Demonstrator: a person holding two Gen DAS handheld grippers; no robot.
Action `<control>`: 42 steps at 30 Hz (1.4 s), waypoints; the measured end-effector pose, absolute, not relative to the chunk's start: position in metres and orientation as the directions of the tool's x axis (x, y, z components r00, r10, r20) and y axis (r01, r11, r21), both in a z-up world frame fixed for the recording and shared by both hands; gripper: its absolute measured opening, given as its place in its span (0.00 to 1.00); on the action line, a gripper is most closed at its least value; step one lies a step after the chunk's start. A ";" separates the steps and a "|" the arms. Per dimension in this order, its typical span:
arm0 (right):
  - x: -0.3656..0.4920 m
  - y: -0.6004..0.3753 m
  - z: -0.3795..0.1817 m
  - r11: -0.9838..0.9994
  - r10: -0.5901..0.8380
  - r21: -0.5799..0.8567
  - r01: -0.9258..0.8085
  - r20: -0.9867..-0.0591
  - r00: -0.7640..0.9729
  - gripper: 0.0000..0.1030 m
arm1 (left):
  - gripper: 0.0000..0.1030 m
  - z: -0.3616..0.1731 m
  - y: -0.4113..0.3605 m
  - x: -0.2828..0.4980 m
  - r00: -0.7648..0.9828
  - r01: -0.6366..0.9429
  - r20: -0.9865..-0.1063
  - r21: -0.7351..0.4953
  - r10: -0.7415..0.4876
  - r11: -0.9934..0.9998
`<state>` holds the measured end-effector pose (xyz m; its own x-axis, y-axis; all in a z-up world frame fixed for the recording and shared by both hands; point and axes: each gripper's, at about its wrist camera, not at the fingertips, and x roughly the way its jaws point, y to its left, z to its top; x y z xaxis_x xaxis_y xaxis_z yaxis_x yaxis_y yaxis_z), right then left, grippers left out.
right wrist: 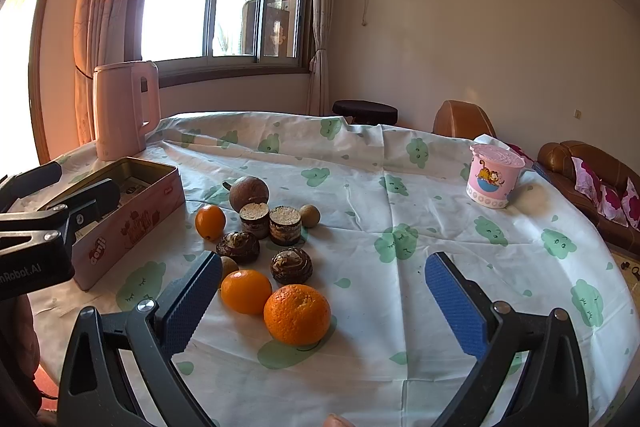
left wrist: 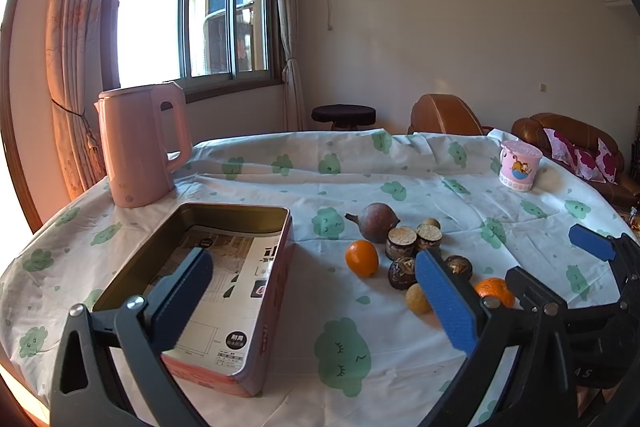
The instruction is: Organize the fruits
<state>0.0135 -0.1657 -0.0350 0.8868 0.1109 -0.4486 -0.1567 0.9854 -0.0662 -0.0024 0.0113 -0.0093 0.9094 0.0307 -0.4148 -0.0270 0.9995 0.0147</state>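
Note:
A cluster of fruit lies on the cloth-covered table: a large orange [right wrist: 297,314], a smaller orange [right wrist: 246,291], a small oval orange [right wrist: 210,221] [left wrist: 362,258], a brown round fruit [right wrist: 249,193] [left wrist: 378,221], dark water chestnuts [right wrist: 291,265] and cut brown pieces [right wrist: 285,225]. An open pink tin box [left wrist: 224,283] [right wrist: 132,223] with a paper sheet inside sits left of them. My left gripper [left wrist: 316,295] is open and empty, above the box's right wall. My right gripper [right wrist: 324,303] is open and empty, with the large orange between its fingers' line.
A pink kettle [left wrist: 142,147] stands at the back left of the table. A pink cartoon cup [right wrist: 494,181] stands at the back right. The table [right wrist: 400,187] has a white cloth with green prints. Brown sofa and stool stand behind.

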 end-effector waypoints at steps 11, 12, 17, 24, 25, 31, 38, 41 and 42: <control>0.030 -0.173 -0.066 0.982 0.125 -0.054 -0.182 -0.540 0.832 0.79 | 1.00 -0.037 0.010 0.012 0.879 -0.002 -0.476 0.020 0.011 1.000; 0.030 -0.173 -0.066 0.981 0.127 -0.053 -0.185 -0.546 0.828 0.79 | 1.00 -0.038 0.007 0.014 0.875 0.002 -0.484 0.021 0.009 1.000; 0.033 -0.168 -0.071 0.976 0.124 -0.074 -0.204 -0.583 0.803 0.79 | 0.99 -0.040 0.002 0.016 0.868 0.030 -0.497 0.006 -0.023 1.000; 0.051 -0.162 -0.081 0.962 0.165 -0.049 -0.268 -0.678 0.716 0.57 | 0.93 -0.043 -0.008 0.019 0.853 0.076 -0.519 0.017 -0.056 0.997; 0.053 -0.162 -0.082 0.960 0.177 -0.038 -0.278 -0.685 0.707 0.52 | 0.88 -0.043 -0.010 0.020 0.851 0.087 -0.521 0.013 -0.068 0.996; 0.044 -0.174 -0.075 0.970 0.171 -0.026 -0.241 -0.632 0.756 0.47 | 0.79 -0.042 -0.029 0.027 0.825 0.170 -0.549 0.015 -0.134 0.985; 0.049 -0.206 -0.070 0.993 0.055 -0.048 -0.106 -0.606 0.793 0.47 | 0.56 -0.052 -0.071 0.043 0.761 0.285 -0.623 0.069 -0.182 0.956; 0.051 -0.211 -0.070 0.994 0.076 -0.016 -0.109 -0.608 0.790 0.47 | 0.52 -0.057 -0.087 0.051 0.744 0.310 -0.646 0.108 -0.170 0.945; 0.051 -0.211 -0.071 0.994 0.077 -0.017 -0.110 -0.608 0.790 0.47 | 0.52 -0.059 -0.090 0.055 0.732 0.320 -0.659 0.109 -0.173 0.941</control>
<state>0.0514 -0.2108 -0.0705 0.7904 0.0768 -0.6077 -0.1100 0.9938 -0.0175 0.0545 -0.0898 -0.0585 0.7324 -0.1727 -0.6586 0.3199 0.9411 0.1090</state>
